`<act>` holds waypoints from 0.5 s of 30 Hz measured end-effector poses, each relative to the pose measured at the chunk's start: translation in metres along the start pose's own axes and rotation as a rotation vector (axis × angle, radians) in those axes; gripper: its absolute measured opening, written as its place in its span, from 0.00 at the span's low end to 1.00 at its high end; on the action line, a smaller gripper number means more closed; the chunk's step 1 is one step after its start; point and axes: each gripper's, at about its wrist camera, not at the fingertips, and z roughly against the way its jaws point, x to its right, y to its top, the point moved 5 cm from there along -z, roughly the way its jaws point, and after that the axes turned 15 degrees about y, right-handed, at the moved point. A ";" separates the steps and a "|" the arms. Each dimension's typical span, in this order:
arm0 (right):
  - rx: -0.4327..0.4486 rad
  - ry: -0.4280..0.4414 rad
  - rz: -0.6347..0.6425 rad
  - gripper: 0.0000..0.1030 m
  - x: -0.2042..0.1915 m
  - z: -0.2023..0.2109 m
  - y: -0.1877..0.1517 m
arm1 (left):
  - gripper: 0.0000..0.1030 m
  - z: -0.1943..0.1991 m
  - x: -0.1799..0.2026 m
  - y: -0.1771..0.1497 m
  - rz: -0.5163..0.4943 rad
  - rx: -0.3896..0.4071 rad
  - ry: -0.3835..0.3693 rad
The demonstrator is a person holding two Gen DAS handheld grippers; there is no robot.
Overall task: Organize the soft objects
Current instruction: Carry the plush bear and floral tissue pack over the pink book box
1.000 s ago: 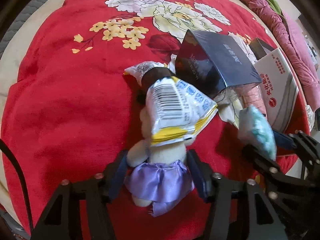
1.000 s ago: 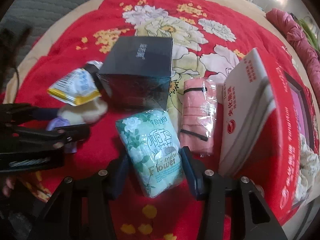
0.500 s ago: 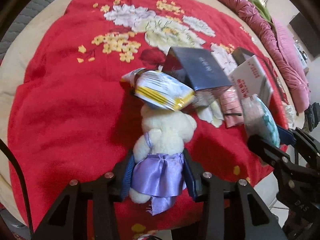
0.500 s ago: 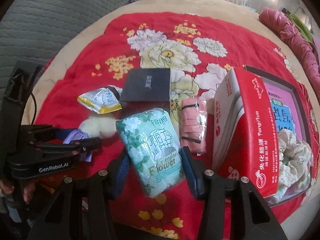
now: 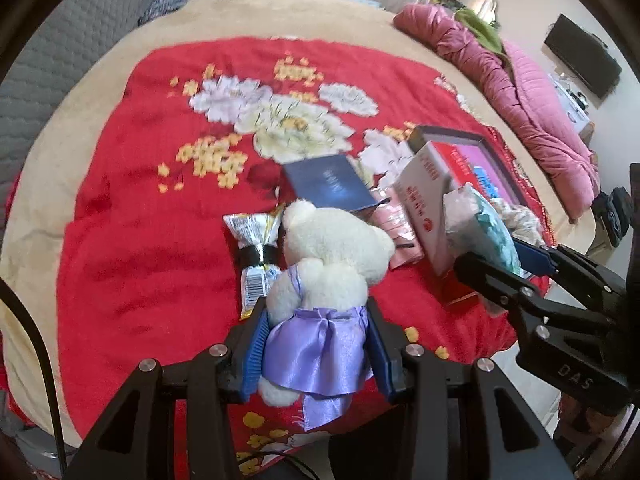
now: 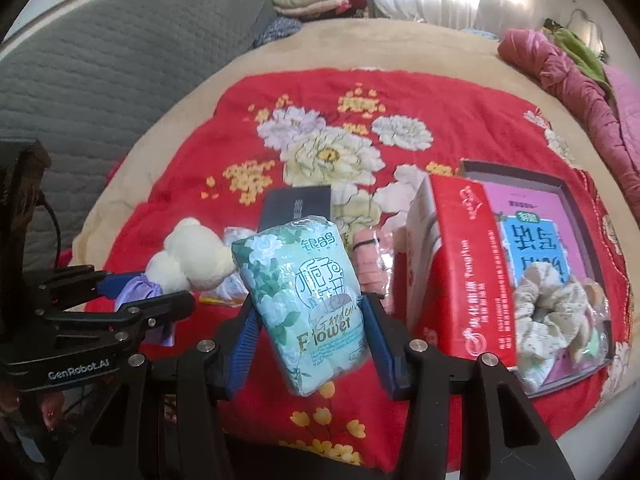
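My left gripper [image 5: 316,344] is shut on a white plush bear [image 5: 332,248] in a purple satin skirt, held above the red flowered blanket [image 5: 160,220]. The right gripper [image 6: 306,334] is shut on a green tissue pack [image 6: 304,292] printed "Flower", also lifted off the blanket. From the right wrist view the bear [image 6: 192,256] and left gripper [image 6: 124,292] show at the left. In the left wrist view the tissue pack [image 5: 484,228] and right gripper [image 5: 516,264] appear at the right. A yellow snack packet [image 5: 256,240] lies on the blanket under the bear.
A dark blue box [image 5: 332,188], a pink wrapped bundle [image 6: 370,264] and a red-and-white carton [image 6: 464,272] lie mid-blanket. An open tray [image 6: 576,196] at the right holds a floral scrunchie [image 6: 548,292]. A pink quilt [image 5: 520,96] lies far right. Folded clothes [image 6: 316,0] sit at the back.
Both grippers rose with their loads. The left jaws closed on the bear's skirt and lifted it; the snack packet slid off the bear onto the blanket.
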 end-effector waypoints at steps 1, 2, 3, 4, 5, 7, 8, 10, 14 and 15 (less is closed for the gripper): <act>0.008 0.001 -0.002 0.50 0.000 0.003 0.001 | 0.43 0.005 0.002 0.001 -0.002 0.010 0.000; 0.019 0.002 -0.005 0.50 0.001 0.008 0.001 | 0.43 0.010 0.003 0.003 -0.001 0.022 0.002; 0.031 0.001 -0.007 0.50 0.002 0.014 0.002 | 0.43 0.015 0.005 0.004 -0.005 0.031 0.001; 0.043 -0.002 -0.008 0.50 0.002 0.019 0.003 | 0.43 0.019 0.006 0.005 -0.009 0.038 0.002; 0.054 -0.003 -0.010 0.50 0.003 0.024 0.004 | 0.43 0.023 0.008 0.006 -0.011 0.046 0.006; 0.074 -0.005 -0.015 0.50 0.005 0.034 0.006 | 0.43 0.030 0.012 0.009 -0.017 0.061 0.006; 0.086 -0.008 -0.018 0.50 0.007 0.039 0.008 | 0.43 0.033 0.013 0.010 -0.019 0.067 0.007; 0.107 -0.011 -0.022 0.50 0.009 0.049 0.009 | 0.43 0.039 0.019 0.012 -0.029 0.079 0.007; 0.144 -0.034 -0.028 0.50 0.017 0.069 0.011 | 0.43 0.048 0.030 0.017 -0.044 0.097 0.005; 0.153 -0.036 -0.033 0.50 0.019 0.071 0.013 | 0.43 0.050 0.034 0.019 -0.048 0.103 0.002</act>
